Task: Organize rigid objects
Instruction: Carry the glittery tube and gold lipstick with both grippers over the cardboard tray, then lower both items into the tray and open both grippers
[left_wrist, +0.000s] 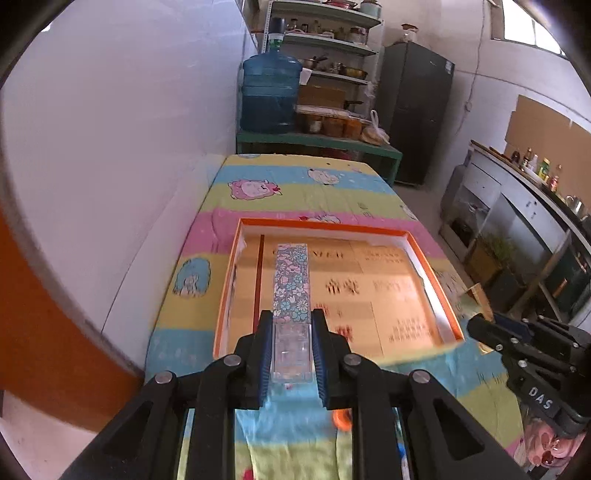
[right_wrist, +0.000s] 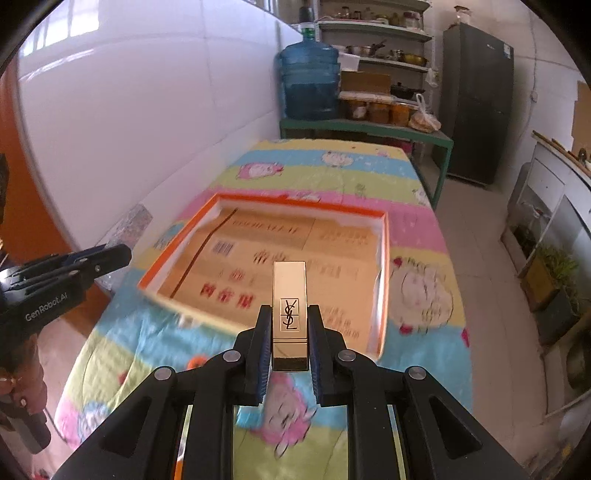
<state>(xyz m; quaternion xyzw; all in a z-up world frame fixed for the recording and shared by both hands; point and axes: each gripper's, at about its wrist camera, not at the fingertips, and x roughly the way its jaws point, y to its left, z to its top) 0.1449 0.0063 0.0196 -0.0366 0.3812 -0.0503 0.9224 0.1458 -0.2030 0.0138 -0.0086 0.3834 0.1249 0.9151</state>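
My left gripper (left_wrist: 291, 321) is shut on a long clear case with a flower-patterned top (left_wrist: 291, 284), held out over the orange-rimmed open box (left_wrist: 321, 224). In the right wrist view my right gripper (right_wrist: 290, 314) is shut on a gold lipstick tube with a black logo (right_wrist: 290, 295), also above the near part of the orange-rimmed box (right_wrist: 295, 203). The box floor is brown cardboard with printed text. Each gripper shows in the other's view: the right gripper (left_wrist: 480, 328) at the right edge, the left gripper (right_wrist: 118, 254) at the left with the flowered case (right_wrist: 129, 225) sticking out.
The box lies on a table under a striped cartoon cloth (left_wrist: 295, 177). A white wall (left_wrist: 129, 147) runs along the left. Behind the table stand a blue water jug (left_wrist: 269, 96), shelves with pots (left_wrist: 332, 44) and a dark fridge (left_wrist: 417, 110). A counter (left_wrist: 535, 206) lines the right side.
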